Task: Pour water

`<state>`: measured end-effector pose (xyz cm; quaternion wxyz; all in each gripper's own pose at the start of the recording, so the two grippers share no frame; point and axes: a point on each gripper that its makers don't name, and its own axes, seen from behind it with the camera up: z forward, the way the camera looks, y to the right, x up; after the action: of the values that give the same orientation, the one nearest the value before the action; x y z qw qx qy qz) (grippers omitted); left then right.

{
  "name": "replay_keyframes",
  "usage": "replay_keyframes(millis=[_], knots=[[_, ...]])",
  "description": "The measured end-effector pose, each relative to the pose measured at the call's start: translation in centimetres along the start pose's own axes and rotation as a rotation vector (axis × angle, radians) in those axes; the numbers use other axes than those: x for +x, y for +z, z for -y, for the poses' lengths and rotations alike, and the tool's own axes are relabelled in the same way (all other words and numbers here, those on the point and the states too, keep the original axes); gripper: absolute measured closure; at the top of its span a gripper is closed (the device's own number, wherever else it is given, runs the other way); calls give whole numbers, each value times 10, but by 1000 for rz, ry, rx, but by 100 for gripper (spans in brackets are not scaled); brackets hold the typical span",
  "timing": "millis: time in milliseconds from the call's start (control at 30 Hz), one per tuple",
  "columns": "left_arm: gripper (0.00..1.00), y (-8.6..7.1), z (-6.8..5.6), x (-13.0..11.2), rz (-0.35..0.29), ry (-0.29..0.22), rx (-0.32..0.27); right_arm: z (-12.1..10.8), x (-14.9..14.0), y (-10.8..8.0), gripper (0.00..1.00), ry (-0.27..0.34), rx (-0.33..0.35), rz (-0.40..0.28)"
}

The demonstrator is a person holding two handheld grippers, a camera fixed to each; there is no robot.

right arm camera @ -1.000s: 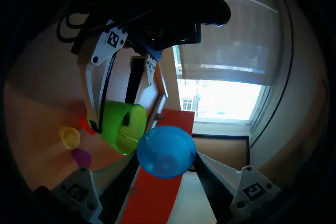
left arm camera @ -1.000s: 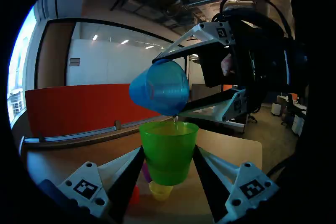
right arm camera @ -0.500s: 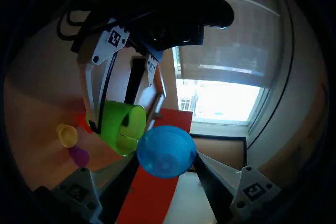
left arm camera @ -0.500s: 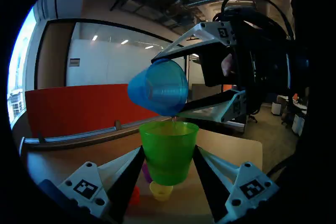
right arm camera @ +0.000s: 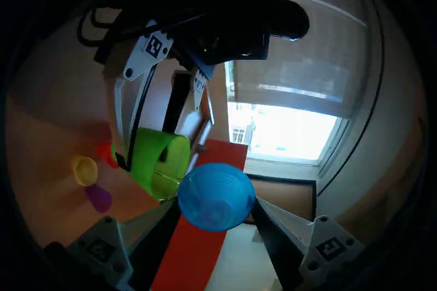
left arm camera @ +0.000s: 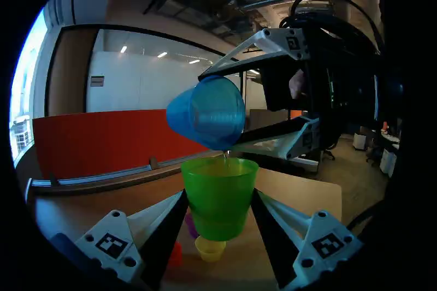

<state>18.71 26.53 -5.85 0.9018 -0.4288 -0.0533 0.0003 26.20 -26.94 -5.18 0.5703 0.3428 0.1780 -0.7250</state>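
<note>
My left gripper [left arm camera: 218,212] is shut on a green cup [left arm camera: 219,197], held upright above the table. Above it, the right gripper [left arm camera: 262,94] holds a blue cup [left arm camera: 206,112] tipped sideways, its lip just over the green cup's rim, with a thin trickle of water [left arm camera: 225,156] falling in. In the right gripper view, my right gripper [right arm camera: 216,209] is shut on the blue cup [right arm camera: 216,196], seen from its base. The green cup [right arm camera: 157,162] lies just beyond it, gripped by the left gripper's fingers [right arm camera: 128,100].
A yellow cup [left arm camera: 210,248], a purple cup [left arm camera: 190,224] and a red cup [left arm camera: 175,254] stand on the wooden table [left arm camera: 289,190] below the green cup. An orange partition [left arm camera: 98,138] runs behind the table. A bright window [right arm camera: 284,130] sits beyond.
The blue cup has barely shifted and stays tipped over the green cup. The right gripper view has drifted slightly, so the small cups sit a little higher and further left.
</note>
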Motion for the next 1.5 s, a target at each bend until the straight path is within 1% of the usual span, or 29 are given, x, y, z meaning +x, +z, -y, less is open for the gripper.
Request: replay_keyframes(millis=[233,467,700,1267,1400,1500], knots=[[21,1,1,0,1,1,0,0,1,-3,9,-28,-5,7],[21,1,1,-1,1,1,2,-3,2,-4,9,-31,-16,9],[21,2,2,-1,1,1,4,-5,3,-6,9,-60,-25,13],[21,2,3,0,0,2,4,-6,7,-8,9,-56,-31,11],[21,2,3,0,1,1,4,-6,8,-9,9,-44,-33,8],[21,2,3,-1,3,2,3,-6,9,-8,9,-24,-35,5]])
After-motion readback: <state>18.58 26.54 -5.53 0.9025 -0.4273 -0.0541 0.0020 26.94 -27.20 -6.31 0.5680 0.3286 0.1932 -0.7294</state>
